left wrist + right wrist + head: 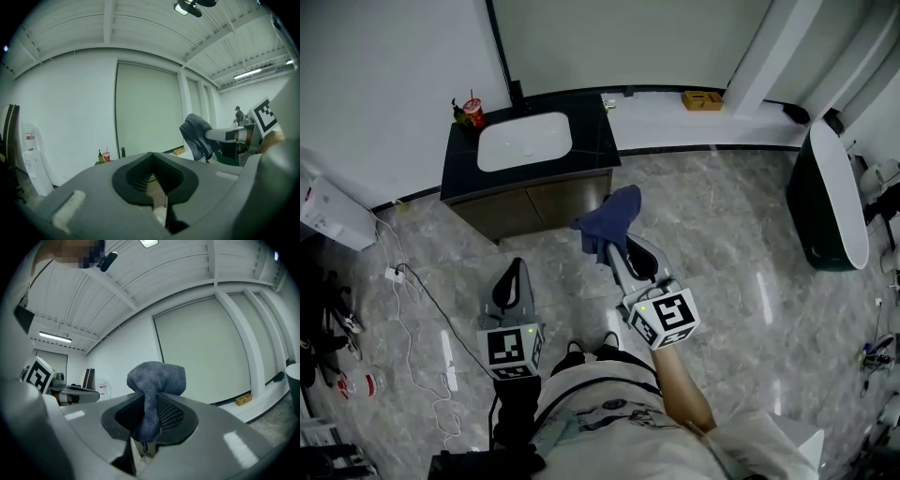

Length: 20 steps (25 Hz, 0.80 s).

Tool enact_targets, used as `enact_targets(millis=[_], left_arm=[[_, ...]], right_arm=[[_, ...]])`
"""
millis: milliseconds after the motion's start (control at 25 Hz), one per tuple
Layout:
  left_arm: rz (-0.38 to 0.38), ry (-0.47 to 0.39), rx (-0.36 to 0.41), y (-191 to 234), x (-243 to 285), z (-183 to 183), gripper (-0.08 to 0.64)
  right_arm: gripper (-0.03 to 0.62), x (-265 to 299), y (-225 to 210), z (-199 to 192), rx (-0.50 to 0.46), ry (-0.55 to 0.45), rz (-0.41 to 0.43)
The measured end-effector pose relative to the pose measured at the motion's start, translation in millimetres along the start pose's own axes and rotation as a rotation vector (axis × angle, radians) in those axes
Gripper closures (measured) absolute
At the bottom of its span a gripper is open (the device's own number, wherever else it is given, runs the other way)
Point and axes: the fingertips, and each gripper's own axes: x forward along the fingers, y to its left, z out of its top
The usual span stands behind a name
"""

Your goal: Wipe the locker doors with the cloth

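The left gripper [515, 274] is held low over the grey floor [731, 244], its jaws together with nothing between them. To its right, the right gripper [617, 251] has its jaws clamped on the dark blue cloth [609, 217], held in the air in front of the washbasin cabinet [534, 202]. No locker door can be made out in these views. In the right gripper view the cloth [157, 380] bunches above the jaws and a narrow tail runs down between them. It looks light, soft and limp, neither slippery nor fragile. The pinch on its gathered middle seems sound, and the loose wad ahead of the jaws should press flat against a door.
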Motion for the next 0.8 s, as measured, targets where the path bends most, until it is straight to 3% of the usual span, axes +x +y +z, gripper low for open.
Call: enact_targets(millis=[800], left_arm=[[-0.014, -0.007, -0.006, -19, 16, 6, 0.56]], right_arm=[[0.52, -1, -16, 8, -0.041, 0.012, -0.032]])
